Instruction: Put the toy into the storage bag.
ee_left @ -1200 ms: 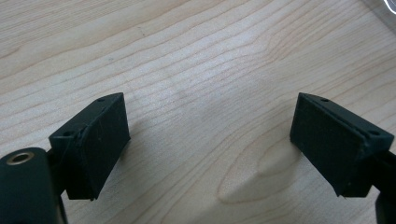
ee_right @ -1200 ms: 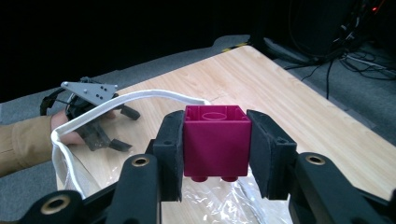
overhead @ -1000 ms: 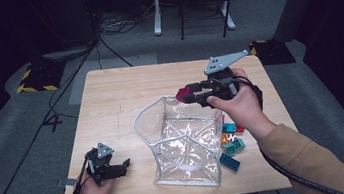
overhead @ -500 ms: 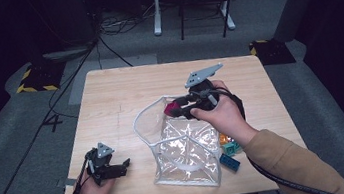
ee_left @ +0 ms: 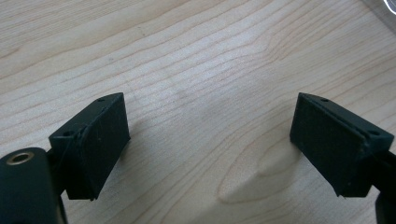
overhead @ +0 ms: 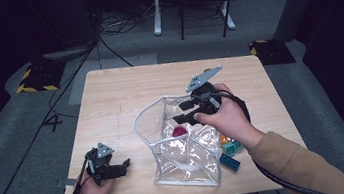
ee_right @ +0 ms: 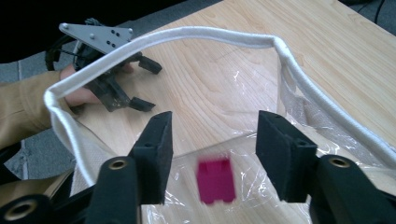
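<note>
A clear bag [overhead: 182, 148] with a white rim sits near the front edge of a wooden table [overhead: 124, 93], its mouth facing up and away from the person. Left of the bag, close to the front edge, the left gripper [overhead: 119, 168] rests low over bare wood, jaws wide apart with nothing between them. Right of the bag, a few small blocks [overhead: 230, 152] lie beside its lower corner. Beyond the bag, the far half of the table is open.

The right gripper [overhead: 182, 113] hangs over the bag's mouth, pointing down into it, hand wrapped around its body. Its jaws have just been opening and stand apart. A magenta block [ee_right: 215, 181], blurred, sits just below and between them inside the bag, touching neither pad.
</note>
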Demonstrator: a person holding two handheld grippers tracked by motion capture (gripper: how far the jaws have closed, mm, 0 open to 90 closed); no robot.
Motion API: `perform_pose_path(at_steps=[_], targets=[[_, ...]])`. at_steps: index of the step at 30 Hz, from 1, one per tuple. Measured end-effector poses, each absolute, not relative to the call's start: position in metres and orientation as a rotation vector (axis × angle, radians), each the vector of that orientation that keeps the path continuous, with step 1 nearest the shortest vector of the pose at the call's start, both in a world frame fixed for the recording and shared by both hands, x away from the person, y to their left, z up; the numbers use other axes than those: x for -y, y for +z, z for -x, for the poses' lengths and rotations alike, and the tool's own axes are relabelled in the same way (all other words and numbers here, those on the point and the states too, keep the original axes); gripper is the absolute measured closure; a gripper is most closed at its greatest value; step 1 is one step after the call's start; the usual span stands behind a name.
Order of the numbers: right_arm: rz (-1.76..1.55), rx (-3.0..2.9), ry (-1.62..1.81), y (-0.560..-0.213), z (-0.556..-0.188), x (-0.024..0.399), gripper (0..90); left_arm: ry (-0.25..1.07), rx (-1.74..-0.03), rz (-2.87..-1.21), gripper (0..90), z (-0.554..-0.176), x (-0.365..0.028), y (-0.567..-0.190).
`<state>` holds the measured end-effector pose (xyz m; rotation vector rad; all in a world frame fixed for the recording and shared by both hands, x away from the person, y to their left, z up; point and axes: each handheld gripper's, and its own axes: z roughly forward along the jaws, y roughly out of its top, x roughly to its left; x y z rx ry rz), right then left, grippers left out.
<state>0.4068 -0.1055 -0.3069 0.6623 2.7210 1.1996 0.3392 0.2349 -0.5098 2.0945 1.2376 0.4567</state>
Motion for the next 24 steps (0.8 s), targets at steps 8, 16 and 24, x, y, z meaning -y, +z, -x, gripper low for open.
perform_pose_path(at_steps=[8, 16, 24], targets=[[-0.657, -2.662, 1.274, -0.294, -0.401, 0.12, 38.8, 0.457, -1.238, -2.094, 12.1, -0.339, -0.235, -0.51], [-0.667, -2.579, 1.315, -0.276, -0.394, 0.151, 37.8, 0.457, -1.238, -2.094, 12.0, -0.339, -0.235, -0.51], [-0.701, -2.509, 1.324, -0.266, -0.389, 0.184, 37.6, 0.456, -1.238, -2.094, 12.1, -0.339, -0.235, -0.51]])
